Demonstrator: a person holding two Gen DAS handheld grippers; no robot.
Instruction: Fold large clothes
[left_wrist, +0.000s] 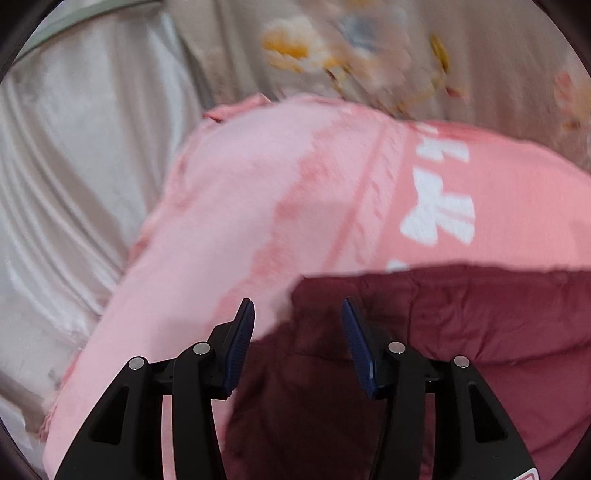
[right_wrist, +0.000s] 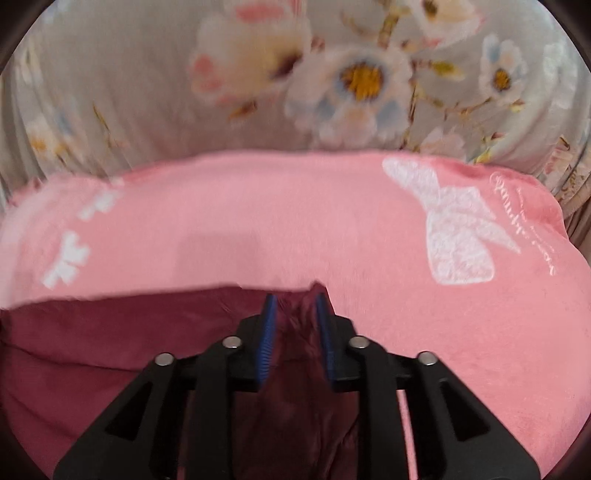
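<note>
Dark red garment under both grippers, pink blanket beyond it

Nearest the left gripper (left_wrist: 297, 314) lies the dark red garment (left_wrist: 406, 350), its far edge resting on the pink blanket (left_wrist: 258, 192); this claw stands released, blue pads well apart, nothing pressed between them, so that side of the cloth is free to slide or sag. Off to the left, pale wrinkled sheet (left_wrist: 66, 184) gives a slippery base, and a loose corner could drift onto it. Moving right, the right gripper (right_wrist: 293, 306) has a ridge of the dark red garment (right_wrist: 110, 332) bunched between its narrowly parted pads; whether they press it I cannot tell. A weak hold there could drop the fold, or drag the pink blanket (right_wrist: 295, 221) along over the floral bedspread (right_wrist: 354, 81), skewing the edges
</note>
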